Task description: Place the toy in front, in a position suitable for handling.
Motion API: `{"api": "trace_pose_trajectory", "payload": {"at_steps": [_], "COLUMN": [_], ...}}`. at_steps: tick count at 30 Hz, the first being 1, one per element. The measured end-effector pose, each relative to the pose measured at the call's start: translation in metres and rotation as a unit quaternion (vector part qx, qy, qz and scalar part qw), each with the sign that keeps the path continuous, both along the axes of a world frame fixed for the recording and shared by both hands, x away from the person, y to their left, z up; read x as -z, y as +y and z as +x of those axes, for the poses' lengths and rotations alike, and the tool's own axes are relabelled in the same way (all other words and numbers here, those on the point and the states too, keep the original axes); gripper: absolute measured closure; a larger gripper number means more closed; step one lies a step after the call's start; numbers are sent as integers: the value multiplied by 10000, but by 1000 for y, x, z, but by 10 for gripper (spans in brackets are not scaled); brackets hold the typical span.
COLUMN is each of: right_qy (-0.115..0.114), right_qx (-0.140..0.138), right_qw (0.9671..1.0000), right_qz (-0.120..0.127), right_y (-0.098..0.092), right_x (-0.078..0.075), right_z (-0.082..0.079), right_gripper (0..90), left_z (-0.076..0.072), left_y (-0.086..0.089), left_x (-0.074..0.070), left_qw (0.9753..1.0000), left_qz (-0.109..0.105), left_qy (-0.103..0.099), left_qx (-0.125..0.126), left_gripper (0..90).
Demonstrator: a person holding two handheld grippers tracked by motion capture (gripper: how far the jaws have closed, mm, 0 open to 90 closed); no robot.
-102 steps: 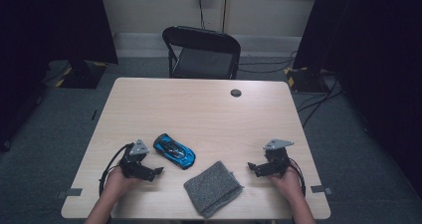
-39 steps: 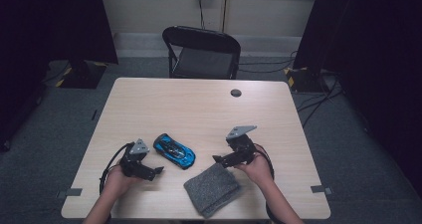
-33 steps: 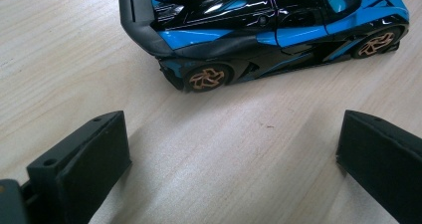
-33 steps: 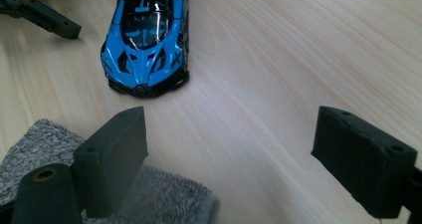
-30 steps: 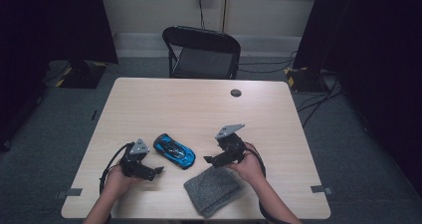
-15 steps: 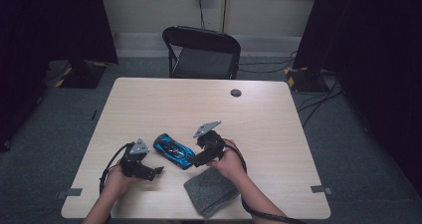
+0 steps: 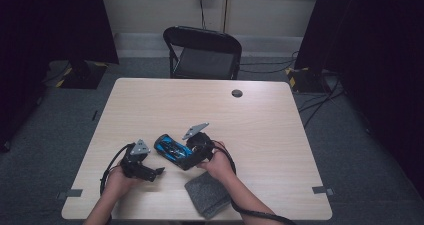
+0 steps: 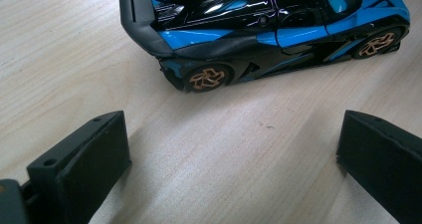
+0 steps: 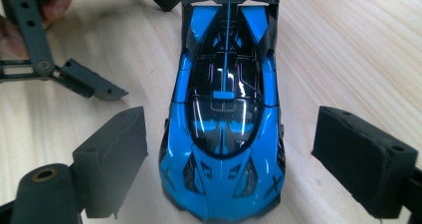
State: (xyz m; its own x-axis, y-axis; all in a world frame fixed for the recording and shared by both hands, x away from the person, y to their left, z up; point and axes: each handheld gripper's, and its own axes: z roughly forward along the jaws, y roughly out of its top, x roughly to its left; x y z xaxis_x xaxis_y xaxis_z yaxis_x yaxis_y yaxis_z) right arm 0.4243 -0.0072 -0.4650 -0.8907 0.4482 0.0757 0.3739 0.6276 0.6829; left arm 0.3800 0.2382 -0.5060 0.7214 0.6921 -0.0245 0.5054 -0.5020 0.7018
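Right gripper [image 7: 186, 161] now astride the toy car [image 7: 170, 148], jaws apart.

The toy car [image 9: 224, 114] is bright blue with glossy black panels, and its wheels [image 8: 205, 78] have copper-gold spokes. The table [image 7: 280, 130] is pale wood grain, the cloth [image 7: 207, 199] grey, and the chair [image 7: 202, 52] black.

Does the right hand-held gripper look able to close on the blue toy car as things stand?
Probably yes. The right hand-held gripper is open, with one jaw on each side of the blue toy car, and nothing lies between the jaws and its sides.
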Motion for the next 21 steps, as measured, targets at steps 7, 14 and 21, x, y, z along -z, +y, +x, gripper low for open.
{"api": "trace_pose_trajectory", "payload": {"at_steps": [7, 14, 21], "right_qy": [138, 100, 118], "right_qx": [64, 45, 59], "right_qw": [9999, 9999, 9998], "right_qz": [-3, -63, -120], "right_y": [11, 26, 31], "right_x": [10, 21, 30], "right_z": [6, 7, 11], "right_gripper": [129, 130, 130], "left_z": [0, 0, 0], "left_y": [0, 0, 0], "left_x": [0, 0, 0], "left_qw": [10000, 10000, 10000], "left_qz": [-3, -2, -1], "left_qy": [0, 1, 4], "left_qx": [1, 2, 5], "left_gripper": [0, 0, 0]}}
